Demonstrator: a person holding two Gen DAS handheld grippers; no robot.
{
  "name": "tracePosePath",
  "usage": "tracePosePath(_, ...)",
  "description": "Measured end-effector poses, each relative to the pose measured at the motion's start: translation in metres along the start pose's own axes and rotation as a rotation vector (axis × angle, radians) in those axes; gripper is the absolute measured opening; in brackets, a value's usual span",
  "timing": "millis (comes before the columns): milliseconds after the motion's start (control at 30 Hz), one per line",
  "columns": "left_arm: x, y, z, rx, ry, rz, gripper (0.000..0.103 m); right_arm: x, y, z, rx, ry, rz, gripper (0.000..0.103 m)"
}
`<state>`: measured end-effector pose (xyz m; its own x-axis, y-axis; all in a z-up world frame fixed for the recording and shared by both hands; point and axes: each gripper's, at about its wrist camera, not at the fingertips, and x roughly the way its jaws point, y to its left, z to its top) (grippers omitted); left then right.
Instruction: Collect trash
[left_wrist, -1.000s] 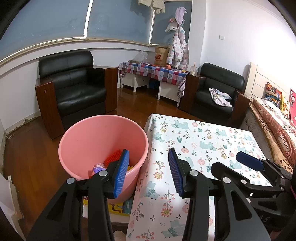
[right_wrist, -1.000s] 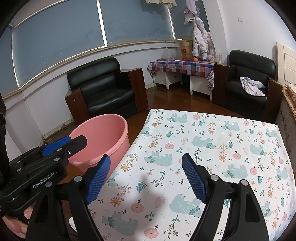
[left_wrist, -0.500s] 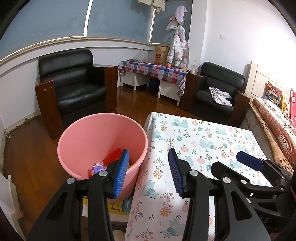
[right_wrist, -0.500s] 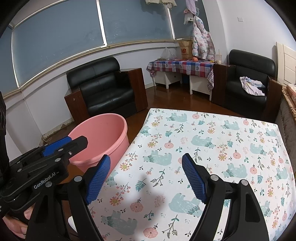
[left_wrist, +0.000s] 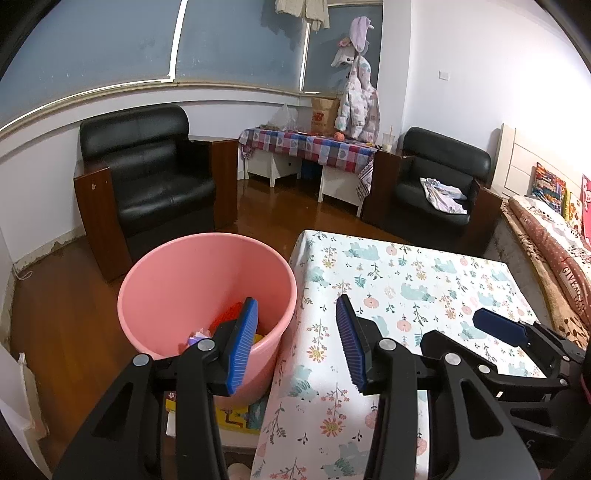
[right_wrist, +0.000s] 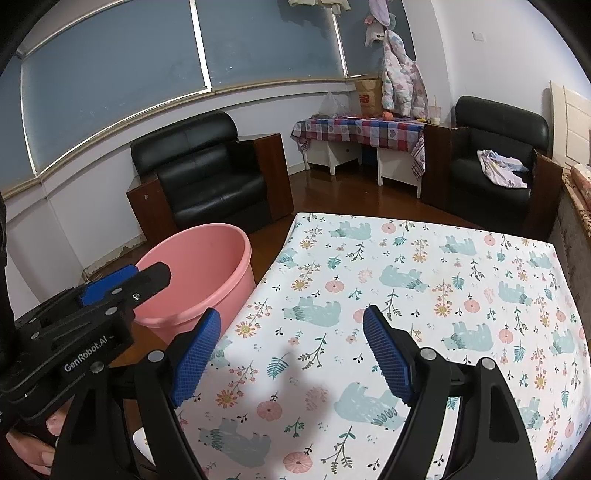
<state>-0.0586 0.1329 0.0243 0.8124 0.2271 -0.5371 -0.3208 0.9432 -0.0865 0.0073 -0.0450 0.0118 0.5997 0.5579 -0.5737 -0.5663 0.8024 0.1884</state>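
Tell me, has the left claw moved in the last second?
No. The left claw sits at the same spot against the pink bucket and tablecloth as before, open and empty.

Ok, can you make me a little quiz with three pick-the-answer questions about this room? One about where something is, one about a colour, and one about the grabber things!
1. Where does the bucket stand?
A. on the table
B. on the floor beside the table
C. on an armchair

2. What colour is the bucket?
A. pink
B. green
C. white

3. How is the left hand-held gripper?
A. shut on a bottle
B. shut on paper
C. open, holding nothing

Answers:
1. B, it sits low against the table's edge.
2. A, its wall and rim are pink.
3. C, the blue pads stand apart with nothing between them.
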Motion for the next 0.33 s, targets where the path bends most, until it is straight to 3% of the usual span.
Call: tracePosePath(333, 0.0051, 0.0044, 0.0020, -0.009, 0.033, 0.009, 0.045, 0.0028, -0.0021, -0.0009, 0.001, 0.008, -0.001, 0.078)
